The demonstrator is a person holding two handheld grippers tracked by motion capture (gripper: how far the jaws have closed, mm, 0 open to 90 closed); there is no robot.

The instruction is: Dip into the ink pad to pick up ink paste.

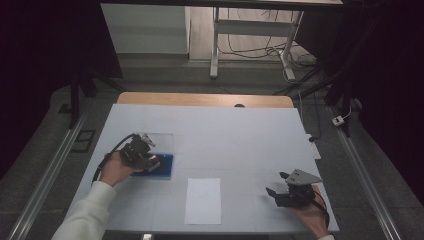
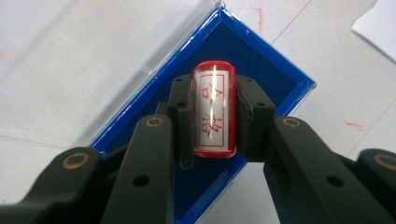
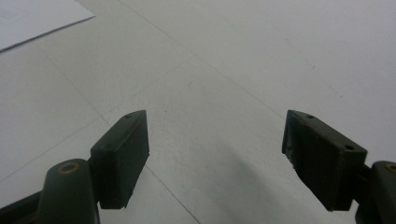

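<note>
Left gripper [image 2: 214, 114] clenched on red seal stamp [image 2: 214, 112] over blue ink-pad case [image 2: 261, 60], table's [image 1: 240, 135] nine o'clock, likely for inking; right gripper [image 1: 281, 191] released, idle at four o'clock beside paper sheet [image 1: 202, 200].

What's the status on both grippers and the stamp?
Left gripper shut on red stamp, over blue ink pad. Right gripper open, empty. Paper sheet unobstructed.

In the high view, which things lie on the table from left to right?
left gripper with the red stamp over the blue ink pad box → white paper sheet → right gripper
</note>
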